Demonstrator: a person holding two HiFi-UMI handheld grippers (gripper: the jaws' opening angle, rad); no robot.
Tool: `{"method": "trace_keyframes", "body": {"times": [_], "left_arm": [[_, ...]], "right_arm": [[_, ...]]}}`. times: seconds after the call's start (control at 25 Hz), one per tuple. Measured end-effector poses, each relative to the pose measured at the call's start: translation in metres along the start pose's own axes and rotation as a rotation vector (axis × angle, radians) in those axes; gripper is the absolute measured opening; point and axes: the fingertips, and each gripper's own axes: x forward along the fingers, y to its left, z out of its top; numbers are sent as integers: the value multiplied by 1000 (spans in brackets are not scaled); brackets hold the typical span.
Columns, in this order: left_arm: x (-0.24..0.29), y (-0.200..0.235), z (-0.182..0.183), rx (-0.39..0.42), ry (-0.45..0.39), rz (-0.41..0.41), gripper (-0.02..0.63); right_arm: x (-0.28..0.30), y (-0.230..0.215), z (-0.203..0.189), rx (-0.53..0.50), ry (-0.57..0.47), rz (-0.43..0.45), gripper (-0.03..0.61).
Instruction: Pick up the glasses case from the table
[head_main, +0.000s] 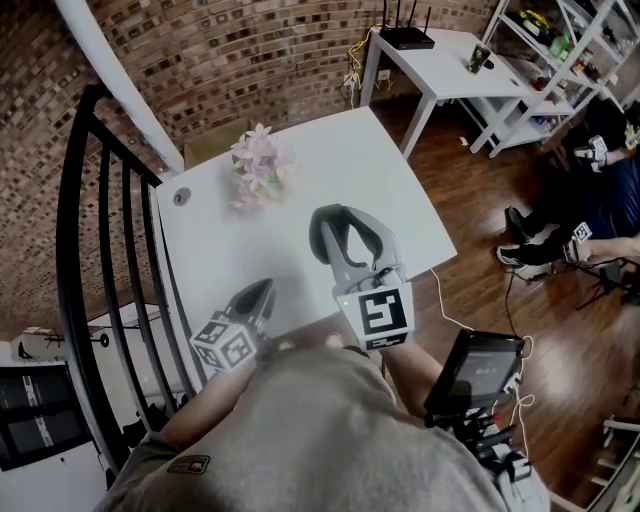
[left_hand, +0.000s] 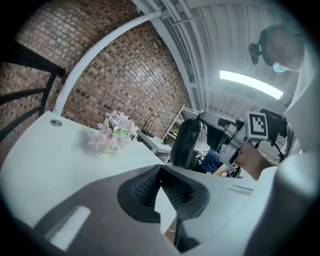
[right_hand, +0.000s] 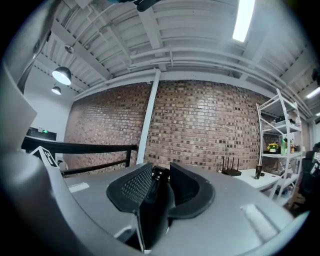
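**Case in the right gripper and off the table – pick looks essentially done**

The glasses case (head_main: 328, 238), dark and oblong, is clamped between the jaws of the right gripper (head_main: 350, 242). The right gripper view confirms it: both pads press on the dark case (right_hand: 152, 205), which fills the gap and runs down towards the camera. It's a firm grasp, not just a touch.

The case hangs over the near right part of the white table (head_main: 300, 170), close to the person's body. From the left gripper view the case (left_hand: 186, 142) stands roughly upright and its top sits well above the table line. Its lower end is hidden behind the left gripper's own body, so no clearance shows directly. The right gripper looks level at the brick wall with no table surface in front of it. My read is that the case is lifted clear.

The left gripper (head_main: 255, 297) sits at the near edge of the table, just left of the right one. Its jaws are clenched tip to tip with nothing between them (left_hand: 160, 169), so it plays no part in the grasp.

The pot of pink flowers (head_main: 258, 160) stands well apart at the far side of the table, nowhere near the case.

Done: reach, grasp and, as far as I can judge, the lift. Left: at most a bit more height, or simply holding steady. I see nothing else on the table to pick.
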Motion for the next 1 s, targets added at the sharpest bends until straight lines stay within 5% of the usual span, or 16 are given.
{"method": "trace_keyframes", "body": {"times": [1.0], "left_arm": [[17,-2,7,9,-4,-1,2]], "right_arm": [[8,-11,-2,-6,3,15,124]]}}
